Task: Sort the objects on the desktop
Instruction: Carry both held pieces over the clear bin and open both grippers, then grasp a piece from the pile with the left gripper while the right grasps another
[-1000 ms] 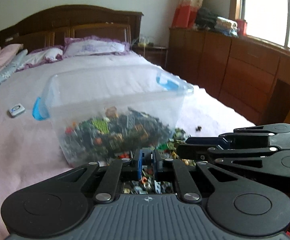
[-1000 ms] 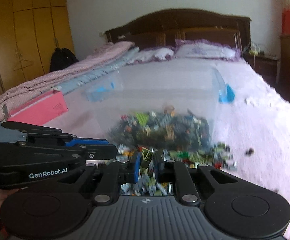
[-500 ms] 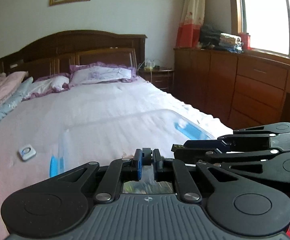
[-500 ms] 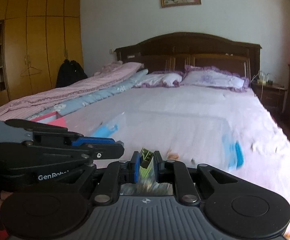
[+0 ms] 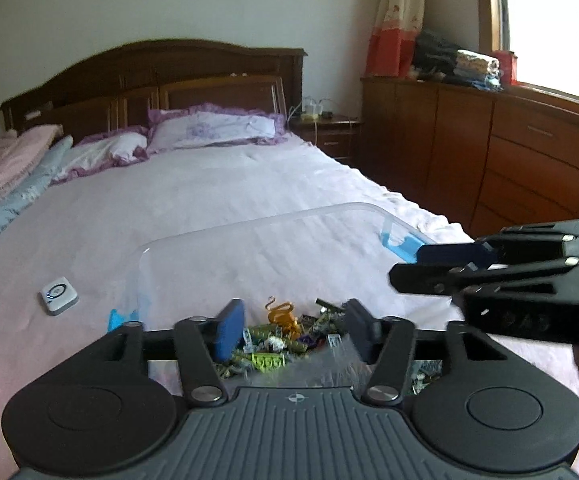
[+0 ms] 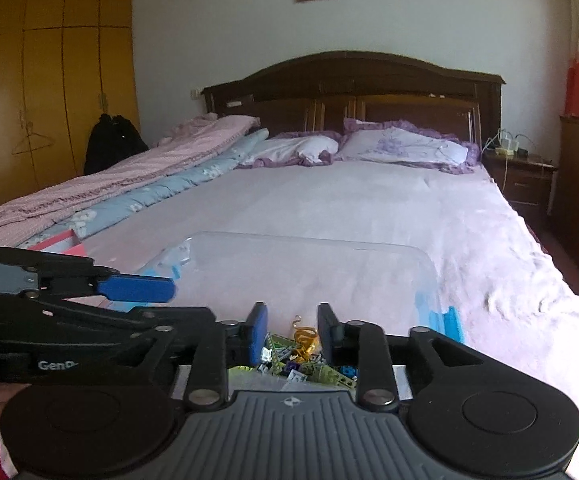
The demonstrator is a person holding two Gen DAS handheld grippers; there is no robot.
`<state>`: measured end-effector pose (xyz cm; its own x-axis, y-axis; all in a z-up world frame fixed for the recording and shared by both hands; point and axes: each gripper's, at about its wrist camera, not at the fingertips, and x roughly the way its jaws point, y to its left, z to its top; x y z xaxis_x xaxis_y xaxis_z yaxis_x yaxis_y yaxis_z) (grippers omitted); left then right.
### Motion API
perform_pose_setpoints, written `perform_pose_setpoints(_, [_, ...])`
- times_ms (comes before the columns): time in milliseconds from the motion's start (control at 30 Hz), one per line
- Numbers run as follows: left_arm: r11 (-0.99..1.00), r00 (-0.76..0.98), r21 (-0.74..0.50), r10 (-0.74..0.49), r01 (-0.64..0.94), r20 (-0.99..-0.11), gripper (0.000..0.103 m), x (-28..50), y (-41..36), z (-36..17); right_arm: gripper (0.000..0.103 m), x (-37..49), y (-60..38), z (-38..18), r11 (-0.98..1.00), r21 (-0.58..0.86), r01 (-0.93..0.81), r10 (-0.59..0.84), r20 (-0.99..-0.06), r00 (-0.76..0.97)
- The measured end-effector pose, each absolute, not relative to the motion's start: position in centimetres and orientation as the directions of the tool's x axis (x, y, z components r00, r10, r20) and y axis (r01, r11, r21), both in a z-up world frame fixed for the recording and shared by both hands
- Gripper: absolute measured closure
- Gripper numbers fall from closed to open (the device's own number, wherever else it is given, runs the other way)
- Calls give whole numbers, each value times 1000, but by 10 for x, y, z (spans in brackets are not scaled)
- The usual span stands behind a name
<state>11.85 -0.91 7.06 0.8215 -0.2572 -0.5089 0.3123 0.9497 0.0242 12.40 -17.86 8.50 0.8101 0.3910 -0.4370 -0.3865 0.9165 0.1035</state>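
Between both spread claws (image 5: 293, 330) (image 6: 287, 334), toy pieces (image 5: 277, 344) fill the bin (image 5: 249, 232).

Home bedroom, double bed (image 6: 349, 208) with dark wooden headboard (image 6: 353, 84), frilled pillows (image 6: 405, 146), yellow wardrobe (image 6: 57, 80), wooden dresser (image 5: 489, 152)

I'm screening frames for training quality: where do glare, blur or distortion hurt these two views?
Left wrist view: the window is blown out to white, the wall of the clear bin is hard to see. Right wrist view: even light, the wardrobe bows from fisheye; both views soft at the edges.
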Motion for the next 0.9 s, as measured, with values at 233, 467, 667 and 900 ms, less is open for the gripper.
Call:
perform_pose_setpoints(233, [955, 814, 32, -233, 295, -533, 23, 67, -3, 45, 55, 65, -205, 62, 901, 177, -396, 432, -443, 785])
perform_pose_setpoints(467, [958, 741, 0, -221, 286, -634, 28, 54, -5, 5, 56, 39, -198, 6, 919, 167, -358, 386, -566, 728])
perform_pose_setpoints(667, [981, 689, -33, -159, 193, -707, 54, 51, -2, -22, 68, 22, -187, -22, 917, 156, -368, 384, -596, 705])
perform_pose_setpoints(900, [994, 663, -2, -72, 106, -745, 54, 57, -10, -30, 71, 23, -196, -29, 890, 204, -409, 444, -598, 668])
